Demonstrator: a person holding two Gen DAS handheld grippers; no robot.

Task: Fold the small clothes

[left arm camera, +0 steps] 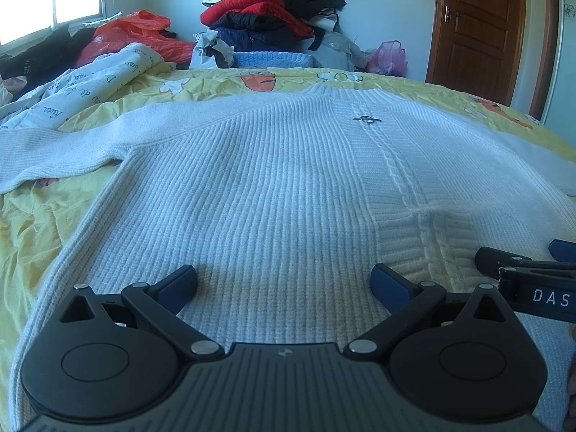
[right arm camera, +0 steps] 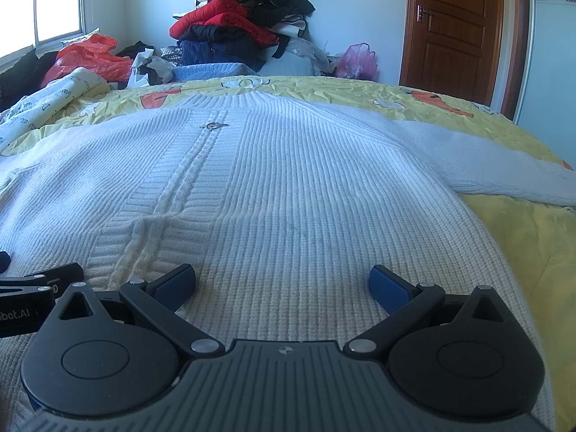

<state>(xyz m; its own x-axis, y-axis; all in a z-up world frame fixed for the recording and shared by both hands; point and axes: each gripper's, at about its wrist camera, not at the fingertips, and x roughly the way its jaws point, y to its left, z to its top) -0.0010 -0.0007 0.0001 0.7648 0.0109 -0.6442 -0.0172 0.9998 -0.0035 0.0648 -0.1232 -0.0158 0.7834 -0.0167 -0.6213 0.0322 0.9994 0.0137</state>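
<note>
Both tools hover side by side at the hem: the left gripper (left arm camera: 284,280) and right gripper (right arm camera: 282,280) each stand with jaws spread wide, holding nothing. The white knit sweater (left arm camera: 259,187) lies flat, front up, on the yellow bedspread (right arm camera: 532,230), sleeves out. The risk, as a judgement: the thick knit may slip or bunch if only one layer is pinched. The left view alone shows the left sleeve (left arm camera: 54,147); the right view shows the right sleeve (right arm camera: 504,165). A clothes pile (right arm camera: 237,32) stands beyond.
</note>
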